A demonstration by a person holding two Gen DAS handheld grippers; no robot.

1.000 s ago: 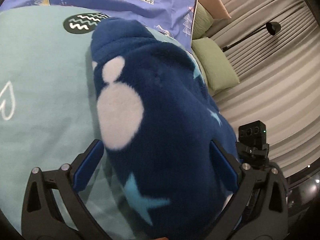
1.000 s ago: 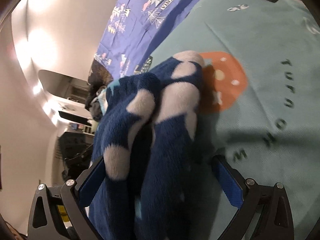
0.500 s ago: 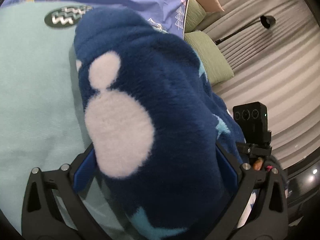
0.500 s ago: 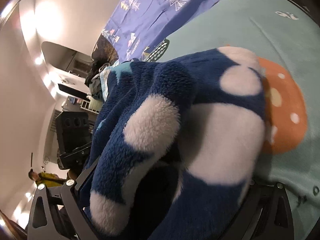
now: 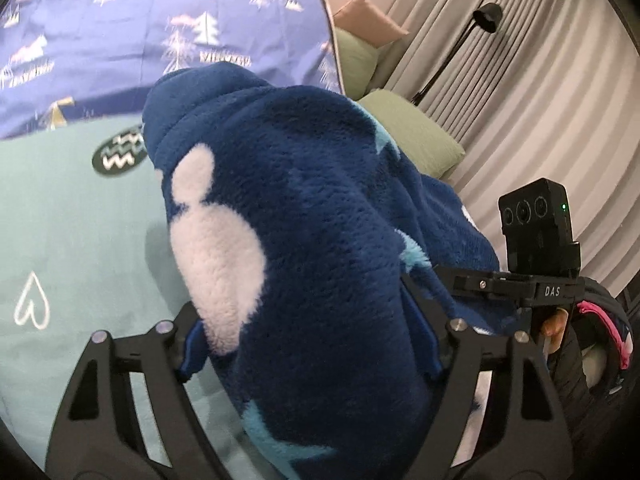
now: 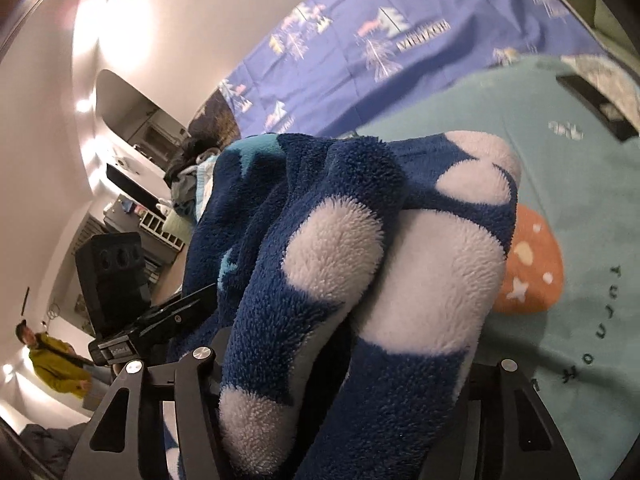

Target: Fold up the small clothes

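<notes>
A dark blue fleece garment (image 5: 312,216) with white spots and light blue stars hangs bunched between both grippers, lifted above a teal blanket (image 5: 60,220). My left gripper (image 5: 312,344) is shut on one thick fold of it, its blue pads pressed into the fleece. My right gripper (image 6: 344,380) is shut on another bunch of the same garment (image 6: 360,280); its fingertips are buried in the fabric. Each gripper shows in the other's view, close beside it.
A purple tree-print sheet (image 5: 120,32) lies beyond the teal blanket. Green pillows (image 5: 416,136), a floor lamp (image 5: 484,16) and grey curtains stand at the right. The blanket carries an orange mushroom print (image 6: 532,264). A person in a yellow jacket (image 6: 56,364) stands far left.
Both grippers have closed on the fleece garment and lifted it off the blanket. The jaws stood wide around it before; now they pinch it, and the grippers are closer together.
</notes>
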